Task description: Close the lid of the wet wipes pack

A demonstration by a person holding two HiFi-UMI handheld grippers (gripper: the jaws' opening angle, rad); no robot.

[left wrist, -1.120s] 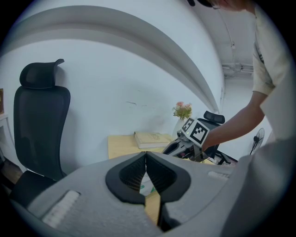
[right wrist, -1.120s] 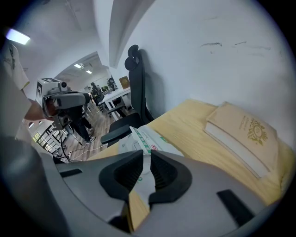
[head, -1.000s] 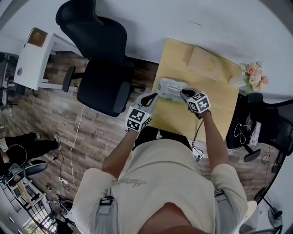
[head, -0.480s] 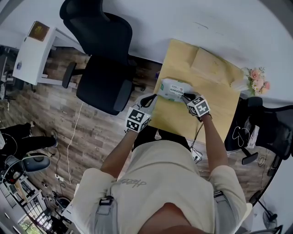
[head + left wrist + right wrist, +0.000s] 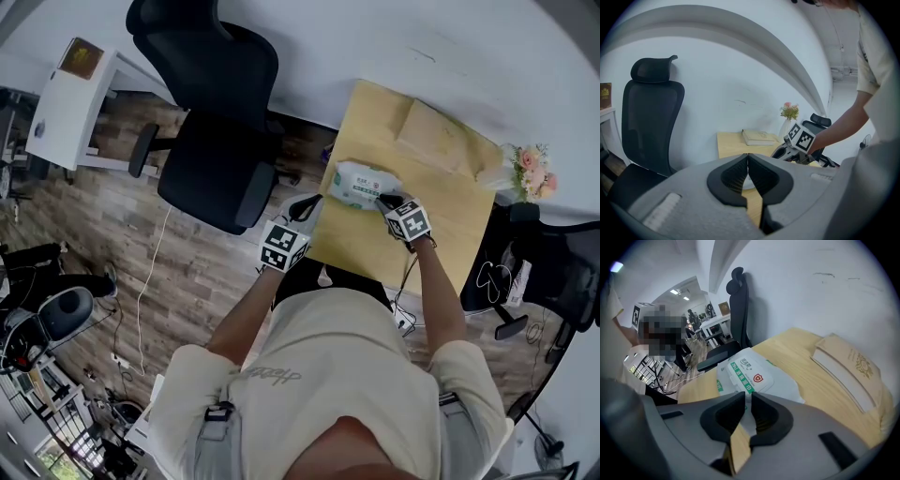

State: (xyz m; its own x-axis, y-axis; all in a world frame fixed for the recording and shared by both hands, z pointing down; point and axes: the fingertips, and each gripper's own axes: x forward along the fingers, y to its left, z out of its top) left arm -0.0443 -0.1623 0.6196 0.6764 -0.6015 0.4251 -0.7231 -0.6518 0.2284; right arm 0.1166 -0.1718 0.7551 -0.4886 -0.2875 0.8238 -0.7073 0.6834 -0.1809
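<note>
The wet wipes pack [image 5: 357, 184] is white with green print and lies on the yellow wooden table [image 5: 441, 211] near its left edge. In the right gripper view the pack [image 5: 751, 372] shows its labelled lid lying flat on top. My right gripper [image 5: 382, 201] is at the pack's near right end; its jaws [image 5: 748, 393] are almost together with nothing between them, just short of the pack. My left gripper [image 5: 307, 205] hangs off the table's left edge beside the pack, its jaws [image 5: 748, 155] closed on nothing.
A tan book [image 5: 434, 137] lies at the table's far side, also seen in the right gripper view [image 5: 848, 366]. A vase of pink flowers [image 5: 531, 172] stands at the far right corner. A black office chair [image 5: 221, 141] stands left of the table, another [image 5: 553, 272] to its right.
Both grippers stay almost where they were, the right one at the pack's near right end. The head view has shifted slightly.
</note>
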